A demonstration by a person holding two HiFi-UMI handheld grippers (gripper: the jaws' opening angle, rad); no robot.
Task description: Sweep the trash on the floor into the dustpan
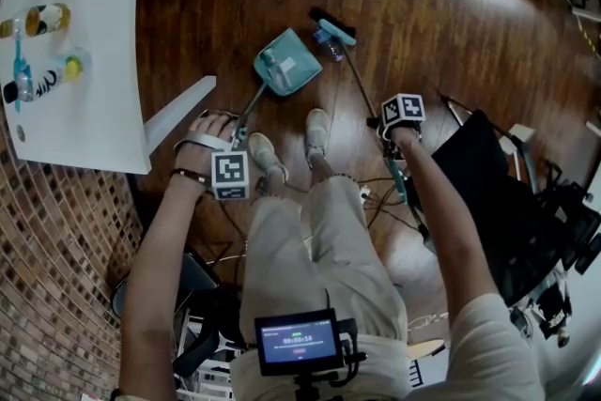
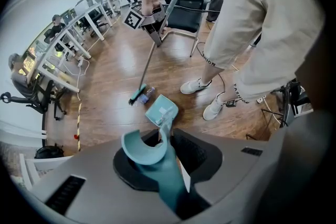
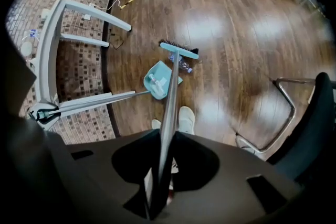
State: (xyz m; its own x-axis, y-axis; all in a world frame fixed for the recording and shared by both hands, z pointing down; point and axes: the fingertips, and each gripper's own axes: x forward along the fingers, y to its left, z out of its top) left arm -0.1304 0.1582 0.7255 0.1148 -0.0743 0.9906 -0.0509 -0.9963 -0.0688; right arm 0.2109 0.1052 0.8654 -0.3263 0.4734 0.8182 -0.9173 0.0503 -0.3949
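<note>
Broom [image 3: 170, 92] shaft, clamped in our right gripper [image 3: 160, 162], points far; left gripper [image 2: 168, 157] clamps dustpan [image 1: 286, 63] handle; we barely make out the bottle [image 3: 182, 64].

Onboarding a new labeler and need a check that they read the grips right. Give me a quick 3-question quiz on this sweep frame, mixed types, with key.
1. True or false: the left gripper is shut on the handle of the dustpan.
2. Which piece of trash lies on the floor by the broom head? A) clear plastic bottle B) soda can C) banana peel
3. Fill in: the right gripper is shut on the ___ handle.

Key: 1 true; 2 A; 3 broom.
</note>
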